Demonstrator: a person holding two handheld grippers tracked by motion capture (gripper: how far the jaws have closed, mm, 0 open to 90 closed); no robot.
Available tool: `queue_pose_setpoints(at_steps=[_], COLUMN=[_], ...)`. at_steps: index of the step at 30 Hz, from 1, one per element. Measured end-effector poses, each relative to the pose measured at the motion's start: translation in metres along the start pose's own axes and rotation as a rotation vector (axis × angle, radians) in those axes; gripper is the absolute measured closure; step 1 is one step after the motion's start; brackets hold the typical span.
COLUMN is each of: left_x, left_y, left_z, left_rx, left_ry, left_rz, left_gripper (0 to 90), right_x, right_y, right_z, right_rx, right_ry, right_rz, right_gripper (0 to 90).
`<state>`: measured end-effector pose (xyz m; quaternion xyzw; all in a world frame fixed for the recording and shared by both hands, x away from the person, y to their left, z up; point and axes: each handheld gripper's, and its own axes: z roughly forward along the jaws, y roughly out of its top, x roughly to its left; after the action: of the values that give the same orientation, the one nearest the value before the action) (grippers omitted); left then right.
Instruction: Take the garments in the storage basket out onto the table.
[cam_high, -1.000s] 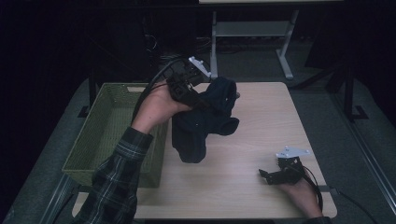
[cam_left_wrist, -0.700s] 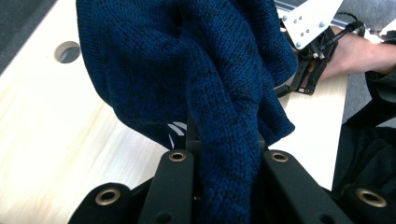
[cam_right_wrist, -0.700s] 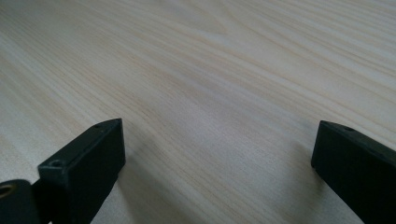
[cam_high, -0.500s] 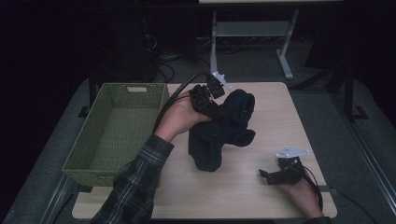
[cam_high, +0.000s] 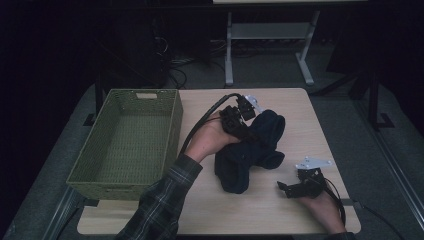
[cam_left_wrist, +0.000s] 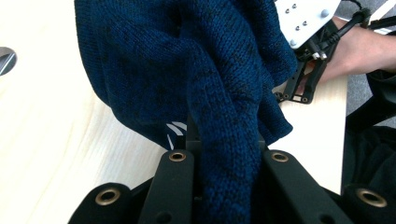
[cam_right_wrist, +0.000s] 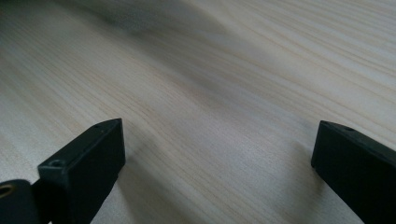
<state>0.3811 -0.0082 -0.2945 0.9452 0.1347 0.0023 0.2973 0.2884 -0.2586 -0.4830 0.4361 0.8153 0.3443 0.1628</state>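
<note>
A dark blue knitted garment (cam_high: 250, 155) hangs bunched over the middle of the wooden table (cam_high: 210, 210), its lower end touching the tabletop. My left gripper (cam_high: 246, 131) is shut on its upper part; in the left gripper view a thick fold of the knit (cam_left_wrist: 224, 140) is pinched between the two black jaws. My right gripper (cam_high: 295, 187) rests low on the table near the front right corner, its jaws wide apart with bare wood (cam_right_wrist: 219, 116) between them.
A green woven basket (cam_high: 80, 175) with nothing in it stands along the table's left side. A metal stand (cam_high: 270, 35) and cables lie on the dark floor behind the table. The other hand and its gripper (cam_left_wrist: 308, 51) appear beyond the garment in the left gripper view.
My left hand has carried the garment rightward and down, from beside the basket toward the table's middle; its lower end now rests on the wood. The right gripper has stayed put.
</note>
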Motion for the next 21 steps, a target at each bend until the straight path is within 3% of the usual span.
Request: queue_pose_setpoints(at_steps=[9, 16, 21], left_x=[0.003, 0.013, 0.021], left_y=[-0.001, -0.007, -0.011], left_z=[0.036, 0.062, 0.076], left_rx=[0.014, 0.016, 0.029], left_ry=[-0.029, -0.054, -0.040], left_rz=[0.005, -0.025, -0.045], left_gripper=[79.5, 78.5, 76.1], right_x=[0.000, 0.000, 0.000], right_y=[0.000, 0.000, 0.000], right_z=[0.000, 0.000, 0.000], right_rx=[-0.001, -0.001, -0.001], right_ry=[-0.001, -0.002, 0.000], right_rz=[0.000, -0.003, -0.004], right_gripper=[2.2, 2.2, 2.2])
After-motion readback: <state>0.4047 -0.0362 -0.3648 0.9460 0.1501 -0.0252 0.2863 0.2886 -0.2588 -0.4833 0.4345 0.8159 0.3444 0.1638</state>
